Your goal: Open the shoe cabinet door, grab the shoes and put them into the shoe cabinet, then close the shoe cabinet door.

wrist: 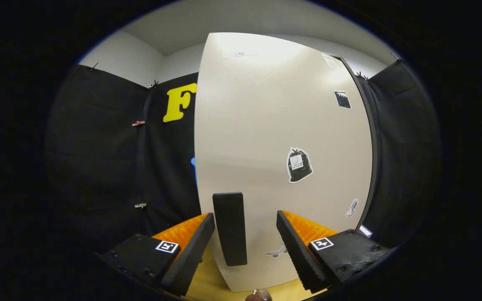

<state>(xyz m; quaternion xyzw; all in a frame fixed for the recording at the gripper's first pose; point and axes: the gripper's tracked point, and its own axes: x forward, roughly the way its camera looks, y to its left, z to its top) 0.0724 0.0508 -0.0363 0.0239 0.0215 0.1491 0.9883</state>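
A: Gripper view: shoe cabinet door [283, 138] fills the space dead ahead, pale panel, several stickers [299, 165] on it. Black handle [230, 228] upright, sits between the fingers, nearer the left one.

B: Jaws?

A: Gripper [245, 234] spread wide, touching nothing. Black cloth wall [111, 159] either side, wood floor [211, 284] below.

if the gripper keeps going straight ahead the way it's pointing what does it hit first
Most likely the black handle on the shoe cabinet door. It stands upright between the open fingers of the gripper, nearer the left one. Depth is hard to judge, so contact distance is unclear.
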